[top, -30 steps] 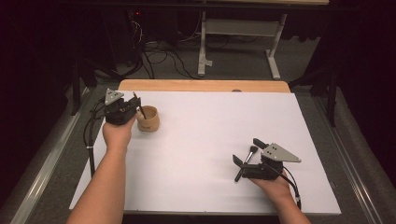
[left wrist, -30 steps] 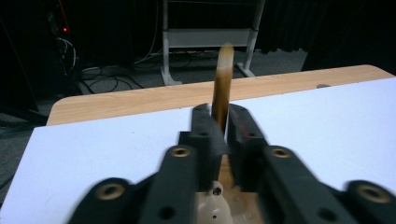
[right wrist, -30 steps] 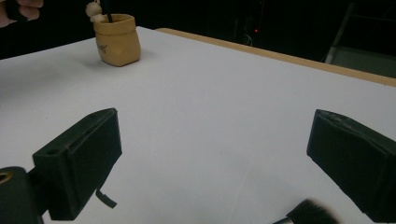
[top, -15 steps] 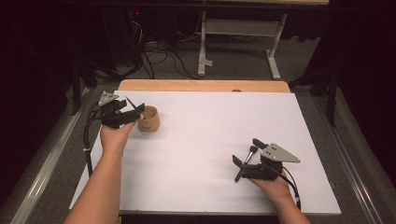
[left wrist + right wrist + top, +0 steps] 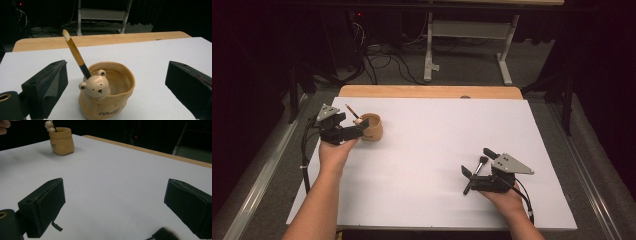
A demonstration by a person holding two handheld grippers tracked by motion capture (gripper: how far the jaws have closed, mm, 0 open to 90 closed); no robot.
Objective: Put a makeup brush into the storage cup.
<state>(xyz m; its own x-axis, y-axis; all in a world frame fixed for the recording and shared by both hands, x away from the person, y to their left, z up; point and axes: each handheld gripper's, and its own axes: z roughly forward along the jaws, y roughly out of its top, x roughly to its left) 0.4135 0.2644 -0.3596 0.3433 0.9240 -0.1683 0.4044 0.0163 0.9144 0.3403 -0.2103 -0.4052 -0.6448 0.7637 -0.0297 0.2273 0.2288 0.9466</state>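
Bear cup: brush standing inside | left gripper: jaws just opened, spread around cup | right gripper: spread, well apart from cup, over makeup brush

Dark room; grey floor; white frame, perhaps a desk's

Dark script on bear pot — too small, unreadable.

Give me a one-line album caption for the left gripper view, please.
Open black fingers flank a tan bear-faced pot holding a slanted brush handle on the white table.
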